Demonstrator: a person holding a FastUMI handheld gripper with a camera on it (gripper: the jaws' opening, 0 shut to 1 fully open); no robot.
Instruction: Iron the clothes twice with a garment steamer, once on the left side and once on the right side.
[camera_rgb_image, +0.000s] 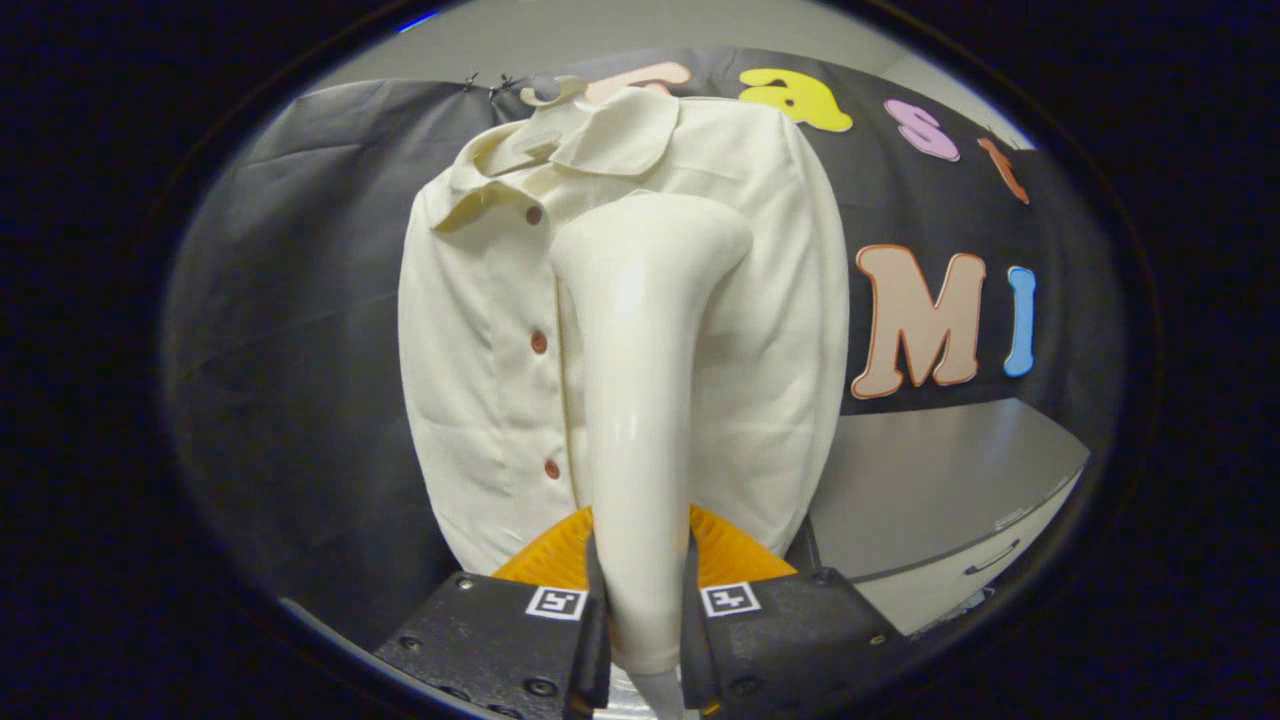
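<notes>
The white garment steamer (640, 400) is being squeezed by both fingers of the gripper (645, 620). Its head is being held against the cream shirt (470, 340), right of the brown buttons (539, 342). No readable writing is being shown on either.

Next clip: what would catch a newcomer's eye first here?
The cream garment steamer stands out, its handle clamped between the gripper fingers and its wide head raised toward the shirt. Just beyond it hangs a cream shirt with brown buttons against the black cloth wall.

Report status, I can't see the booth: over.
Fingers shut on garment steamer. Steamer head up against cream shirt, right of its buttons. Nothing in the way.
</notes>
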